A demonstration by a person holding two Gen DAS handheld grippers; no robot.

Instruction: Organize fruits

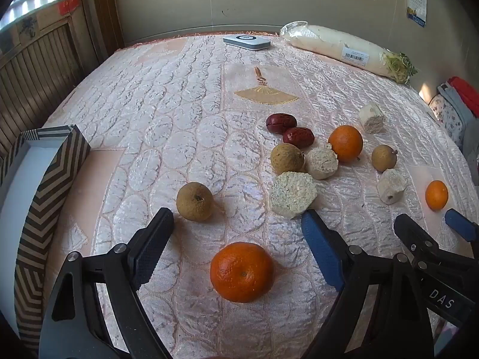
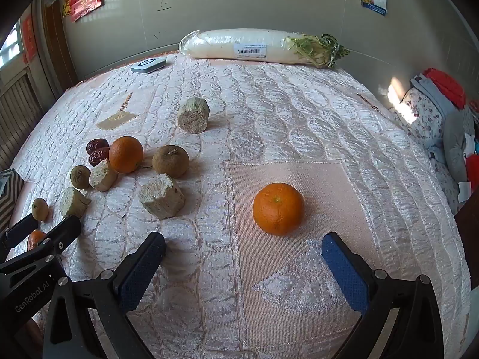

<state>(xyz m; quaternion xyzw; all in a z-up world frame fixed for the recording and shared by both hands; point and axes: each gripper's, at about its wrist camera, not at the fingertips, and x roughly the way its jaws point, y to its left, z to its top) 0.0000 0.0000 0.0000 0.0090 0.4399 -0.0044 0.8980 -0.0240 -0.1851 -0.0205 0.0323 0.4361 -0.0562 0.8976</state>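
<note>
"DAS" stood in white letters on the right gripper (image 1: pixel 435 223)'s black arm, and "GenRobot.AI" ran along the left gripper (image 2: pixel 49 224)'s arm. The wrapped daikon radish (image 2: pixel 239 45) carried a barcode label, its print too small to read.

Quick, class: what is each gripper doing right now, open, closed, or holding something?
Left gripper: open, holding nothing; an orange lies on the cloth between its fingers.
Right gripper: open, holding nothing; another orange lies just ahead.
</note>
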